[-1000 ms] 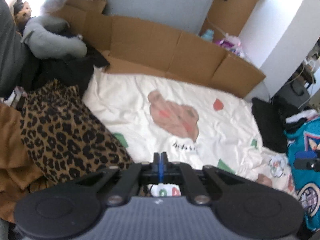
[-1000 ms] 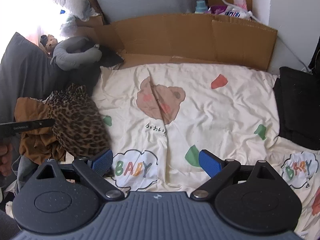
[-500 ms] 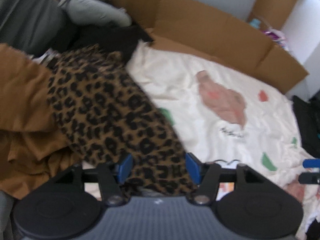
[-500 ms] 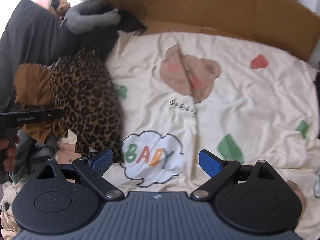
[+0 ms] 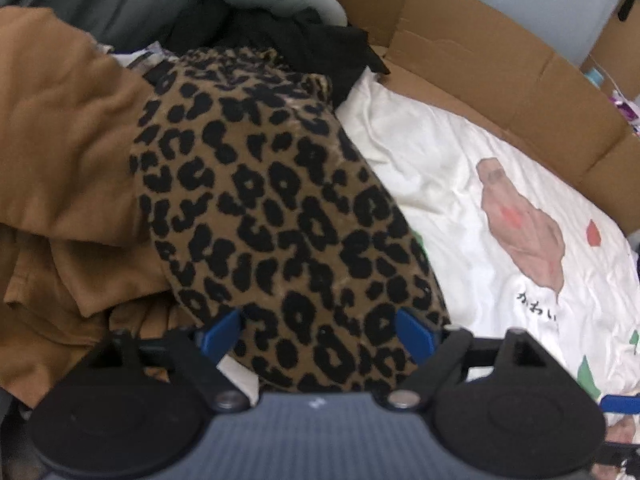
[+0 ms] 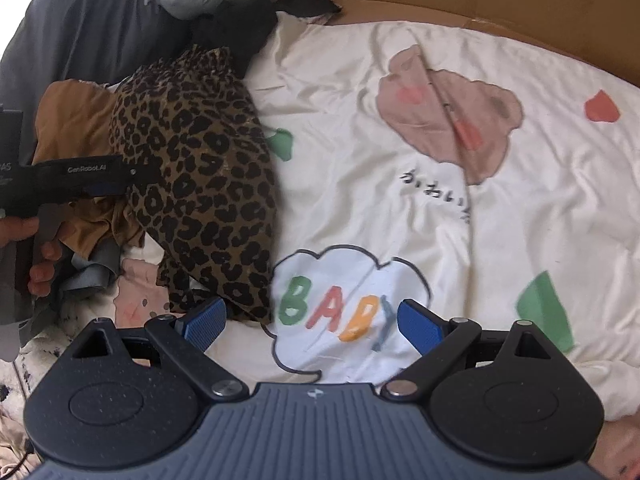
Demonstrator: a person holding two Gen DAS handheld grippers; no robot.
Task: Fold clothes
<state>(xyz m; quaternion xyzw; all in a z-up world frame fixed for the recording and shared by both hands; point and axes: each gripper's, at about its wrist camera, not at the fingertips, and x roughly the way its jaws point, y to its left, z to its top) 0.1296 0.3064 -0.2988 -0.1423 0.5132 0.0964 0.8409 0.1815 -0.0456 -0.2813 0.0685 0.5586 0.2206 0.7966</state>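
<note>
On a cream cartoon-print bedsheet (image 6: 400, 80), the crumpled leopard-print fleece garment (image 5: 280, 220) lies unfolded at its left edge, left gripper (image 5: 318, 332) jaws opening around it, right gripper (image 6: 310, 320) spread empty; folding seems unstarted.

Both grippers are tipped steeply downward right now. The left gripper (image 5: 316, 330) has its jaws spreading apart, blue pads (image 5: 219, 330) sitting either side of some fabric but not pinching it. The right gripper (image 6: 310, 322) is wide open too, nothing clamped between its pads (image 6: 418, 326). From the right wrist view you can see the person's left hand (image 6: 34, 256) wrapped around the other gripper's handle, fingers curled on the grip.
</note>
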